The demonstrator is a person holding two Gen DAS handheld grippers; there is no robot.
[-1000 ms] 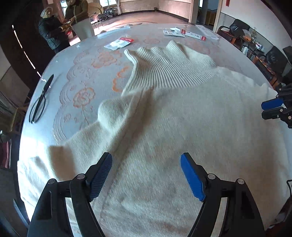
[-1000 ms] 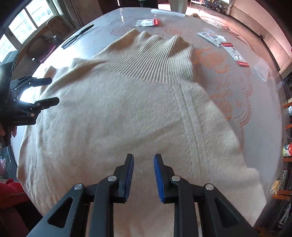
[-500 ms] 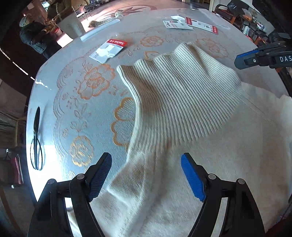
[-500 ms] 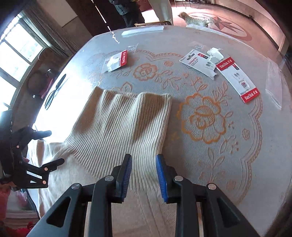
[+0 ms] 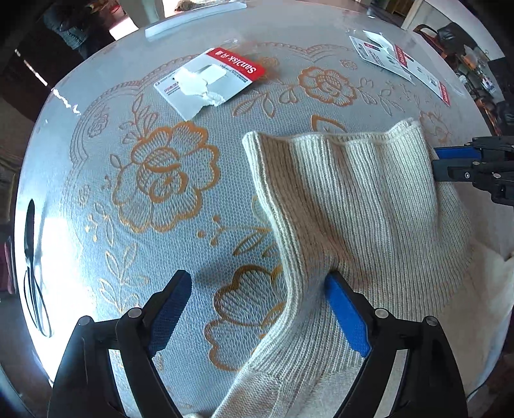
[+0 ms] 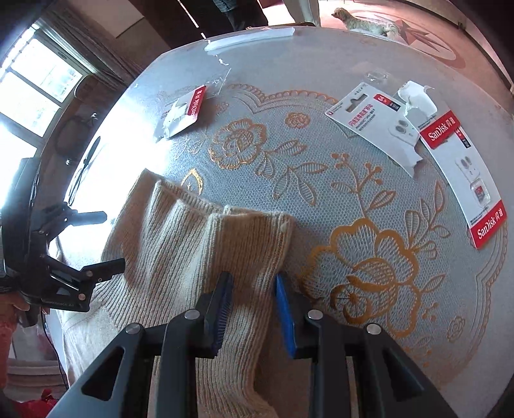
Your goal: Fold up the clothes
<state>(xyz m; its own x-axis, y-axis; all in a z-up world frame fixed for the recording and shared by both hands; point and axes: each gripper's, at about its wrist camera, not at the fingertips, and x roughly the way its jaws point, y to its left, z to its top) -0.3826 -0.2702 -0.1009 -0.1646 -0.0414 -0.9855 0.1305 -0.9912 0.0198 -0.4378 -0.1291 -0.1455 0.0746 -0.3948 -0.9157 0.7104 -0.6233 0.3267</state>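
A cream knitted sweater lies on the table, its ribbed turtleneck collar [image 5: 347, 193] pointing away from me; the collar also shows in the right wrist view [image 6: 205, 254]. My left gripper [image 5: 257, 315] is open, straddling the collar's left edge low over the cloth. My right gripper [image 6: 252, 308] is open with a narrow gap, its blue pads either side of the collar's right edge. The right gripper also shows at the collar's right corner in the left wrist view [image 5: 462, 167]. The left gripper shows at the left in the right wrist view [image 6: 90, 247].
The table carries a lace cloth with orange flowers [image 5: 167, 173] under a clear cover. A SanDisk card package [image 5: 212, 80] lies beyond the collar, two more [image 6: 449, 154] to the right. Black scissors [image 5: 32, 267] lie at the left edge. People and a dog [image 6: 363, 19] are beyond.
Both grippers moved forward along the sweater from its body up to the collar. The right gripper's jaws have widened a little around the collar's edge.
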